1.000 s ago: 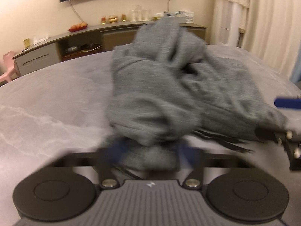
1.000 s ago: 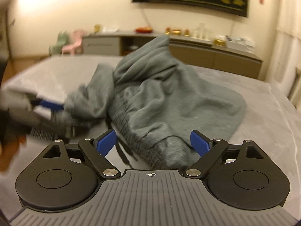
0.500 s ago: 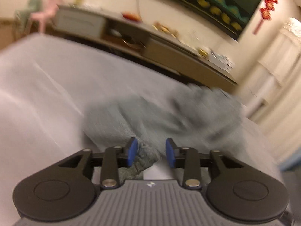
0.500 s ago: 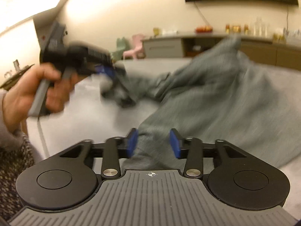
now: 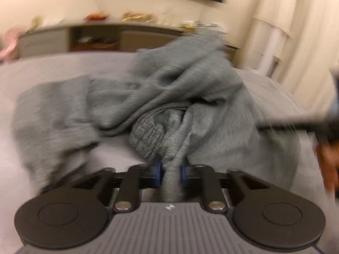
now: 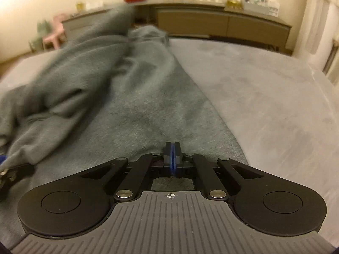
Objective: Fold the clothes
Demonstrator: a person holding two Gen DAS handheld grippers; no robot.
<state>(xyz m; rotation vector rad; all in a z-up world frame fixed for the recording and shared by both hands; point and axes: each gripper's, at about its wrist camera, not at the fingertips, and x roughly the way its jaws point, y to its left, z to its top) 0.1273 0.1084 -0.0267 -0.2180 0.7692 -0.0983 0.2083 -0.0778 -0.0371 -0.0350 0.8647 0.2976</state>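
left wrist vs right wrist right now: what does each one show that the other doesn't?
Left wrist only: the left gripper, jaws closing, with a bunched fold of the grey garment between its blue pads, and the curtain.

Right wrist only: the right gripper, its blue pads shut together; whether they pinch cloth is not clear. A wide bare stretch of the grey surface and a pink chair.

Both: the crumpled garment on that surface, the long sideboard behind it.

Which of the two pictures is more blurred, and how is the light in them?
Left wrist view: strong motion blur over the grey garment, the cabinet and the curtain; only the left gripper is sharp. Right wrist view: clearer; only the garment's far left part is smeared, and the right gripper is sharp. Both have warm, dim indoor light and fisheye bending.
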